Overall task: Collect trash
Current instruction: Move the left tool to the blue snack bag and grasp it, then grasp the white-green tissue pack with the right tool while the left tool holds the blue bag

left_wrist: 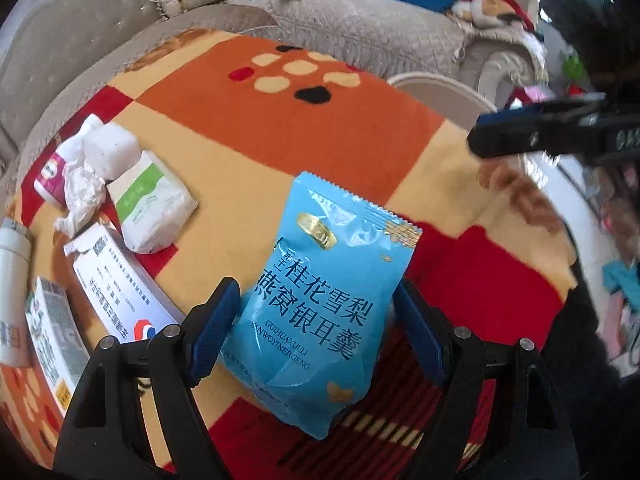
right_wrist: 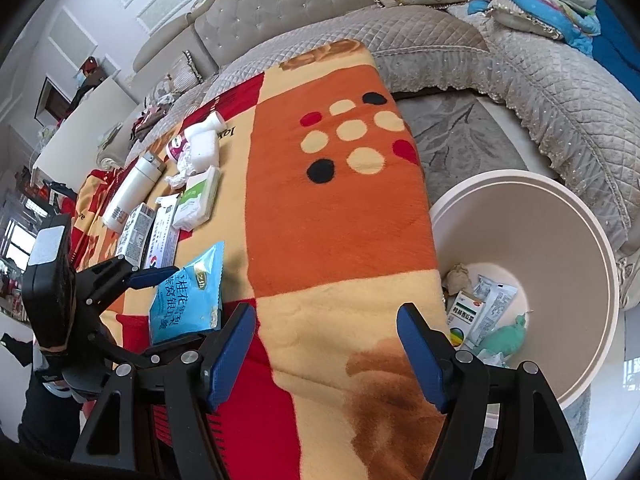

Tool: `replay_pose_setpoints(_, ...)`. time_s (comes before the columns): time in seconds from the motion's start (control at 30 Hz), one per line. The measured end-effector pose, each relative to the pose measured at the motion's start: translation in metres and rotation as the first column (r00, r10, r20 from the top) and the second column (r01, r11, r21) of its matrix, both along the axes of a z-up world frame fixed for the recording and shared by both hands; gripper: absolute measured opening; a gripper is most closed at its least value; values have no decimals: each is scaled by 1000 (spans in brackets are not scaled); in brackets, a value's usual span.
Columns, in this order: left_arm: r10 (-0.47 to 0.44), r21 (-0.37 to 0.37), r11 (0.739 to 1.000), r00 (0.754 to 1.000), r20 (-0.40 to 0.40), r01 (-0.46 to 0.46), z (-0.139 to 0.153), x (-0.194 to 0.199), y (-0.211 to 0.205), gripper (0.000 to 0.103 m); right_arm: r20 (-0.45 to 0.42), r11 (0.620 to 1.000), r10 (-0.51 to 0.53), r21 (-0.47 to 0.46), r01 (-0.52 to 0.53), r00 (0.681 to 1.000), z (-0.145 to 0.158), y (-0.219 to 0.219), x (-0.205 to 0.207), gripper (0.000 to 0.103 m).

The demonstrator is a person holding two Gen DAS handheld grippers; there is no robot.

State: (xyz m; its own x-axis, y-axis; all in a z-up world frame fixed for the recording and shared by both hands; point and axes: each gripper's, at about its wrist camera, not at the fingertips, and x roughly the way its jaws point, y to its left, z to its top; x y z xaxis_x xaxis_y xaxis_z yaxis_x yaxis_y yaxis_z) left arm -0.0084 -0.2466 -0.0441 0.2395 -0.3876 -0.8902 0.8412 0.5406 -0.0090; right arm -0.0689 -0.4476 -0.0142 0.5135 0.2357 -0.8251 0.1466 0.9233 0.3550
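Observation:
A light blue snack packet (left_wrist: 324, 300) lies on the orange, red and cream blanket (left_wrist: 280, 120), between the pads of my left gripper (left_wrist: 316, 320). The pads sit against its two sides, closed on it. In the right wrist view the packet (right_wrist: 188, 296) and the left gripper (right_wrist: 168, 300) show at the left. My right gripper (right_wrist: 326, 344) is open and empty above the blanket (right_wrist: 340, 216). A cream waste bin (right_wrist: 568, 216) stands at the right, with a crumpled paper, a small medicine box (right_wrist: 464, 316), wrappers and a green thing inside.
At the left lie a crumpled tissue (left_wrist: 82, 196), a white tissue pack (left_wrist: 150, 200), a pink-labelled bottle (left_wrist: 50, 176), paper boxes (left_wrist: 116, 280) and a white flask (right_wrist: 132, 188). A grey quilted sofa (right_wrist: 440, 40) with cushions and clothes curves behind. The right gripper's finger (left_wrist: 540, 132) shows at upper right.

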Motion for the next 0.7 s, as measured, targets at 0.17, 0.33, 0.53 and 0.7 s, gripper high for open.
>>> replay_pose_setpoints(0.17, 136, -69, 988, 989, -55, -139, 6, 2, 25, 57, 8, 999, 34, -15, -34, 999, 4, 12, 8, 71)
replay_pose_setpoints(0.33, 260, -124, 955, 961, -94, -270, 15, -5, 67, 53, 34, 996, 85, -32, -84, 996, 6, 35, 25, 71)
replay_pose_setpoints(0.53, 430, -187, 876, 896, -113, -444, 25, -10, 124, 53, 41, 983, 182, -43, -180, 982, -2, 85, 69, 71)
replay_pose_setpoints(0.7, 520, -173, 826, 844, -130, -536, 15, -15, 149, 53, 42, 973, 220, -76, -216, 975, -7, 127, 117, 65)
